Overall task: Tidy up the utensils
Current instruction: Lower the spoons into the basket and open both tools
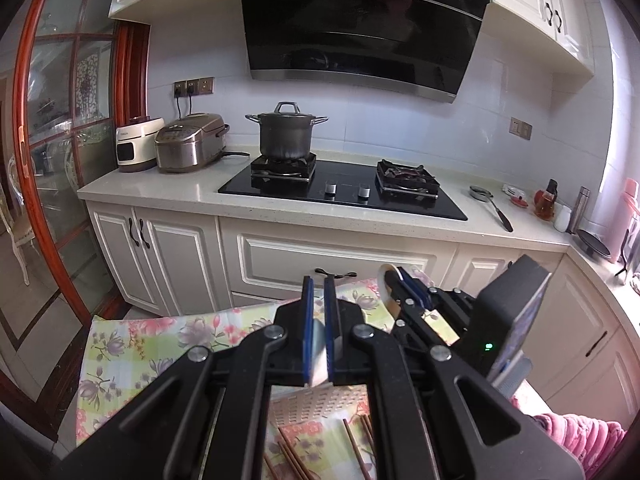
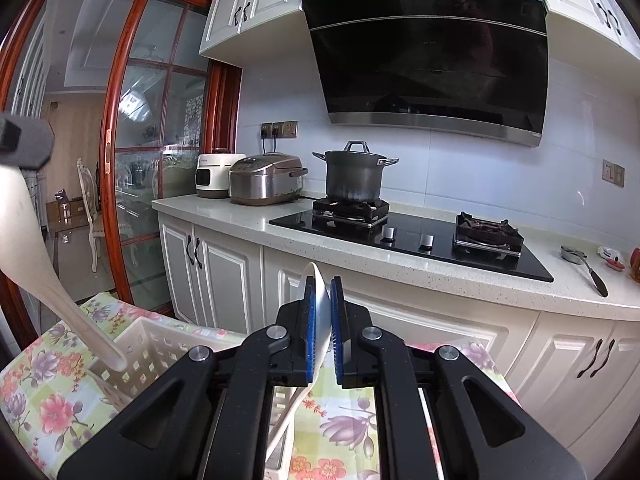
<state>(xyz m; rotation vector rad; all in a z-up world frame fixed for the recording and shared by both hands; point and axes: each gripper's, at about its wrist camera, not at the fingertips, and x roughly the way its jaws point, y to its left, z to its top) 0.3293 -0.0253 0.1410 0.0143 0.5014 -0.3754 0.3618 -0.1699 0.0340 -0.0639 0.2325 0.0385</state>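
Left wrist view: the left gripper (image 1: pixel 319 294) is clamped on a white spoon (image 1: pixel 319 354), its handle between the blue pads; chopsticks (image 1: pixel 290 458) lie below on the floral cloth (image 1: pixel 160 340).

Right wrist view: the right gripper (image 2: pixel 322 294) pinches another white spoon (image 2: pixel 320 312), which sticks out past the fingertips. The left-held spoon (image 2: pixel 44 272) points into the white basket (image 2: pixel 148 350).

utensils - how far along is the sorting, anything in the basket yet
Done: nothing visibly in the white basket yet. In hand: the left gripper is shut on a white spoon whose tip hangs at the basket's rim; the right gripper is shut on another white spoon. Left: chopsticks lie on the floral cloth.
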